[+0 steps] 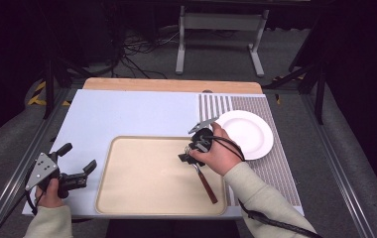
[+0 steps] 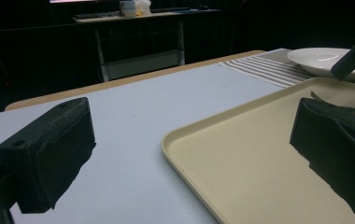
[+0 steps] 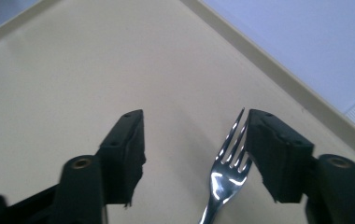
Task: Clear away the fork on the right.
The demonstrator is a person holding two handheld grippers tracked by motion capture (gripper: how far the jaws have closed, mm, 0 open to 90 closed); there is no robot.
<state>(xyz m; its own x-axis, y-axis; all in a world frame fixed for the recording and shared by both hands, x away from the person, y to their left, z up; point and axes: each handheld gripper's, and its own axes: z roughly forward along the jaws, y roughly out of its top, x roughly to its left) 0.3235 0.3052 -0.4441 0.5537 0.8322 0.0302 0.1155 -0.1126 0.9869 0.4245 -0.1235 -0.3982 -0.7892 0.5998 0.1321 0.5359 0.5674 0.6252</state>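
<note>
While the fork point(image 1: 204, 179) lies flat on the tray point(image 1: 142, 198), its long axis runs diagonally in the high view: brown handle toward the tray's near right corner, tines pointing up-left toward the tray's middle, under the right gripper point(image 1: 189, 152). In the right gripper view the tines point(image 3: 234, 140) sit between the jaws, just beside the right-hand pad point(image 3: 278, 154); contact there can't be told. Jaws apart, not clamped on the fork.

Count: one fork, one tray, one white plate point(image 1: 251, 134), one striped mat point(image 1: 276, 168), two grippers.

Tray holds the fork. Plate sits on the striped mat, right of the tray, nothing on it.

Left gripper point(image 1: 80, 171) is at the tray's left edge over the white board point(image 1: 127, 114), jaws wide apart, nothing between the pads point(image 2: 49, 149); its view looks across the tray rim point(image 2: 185, 135) toward the plate point(image 2: 320, 59).
</note>
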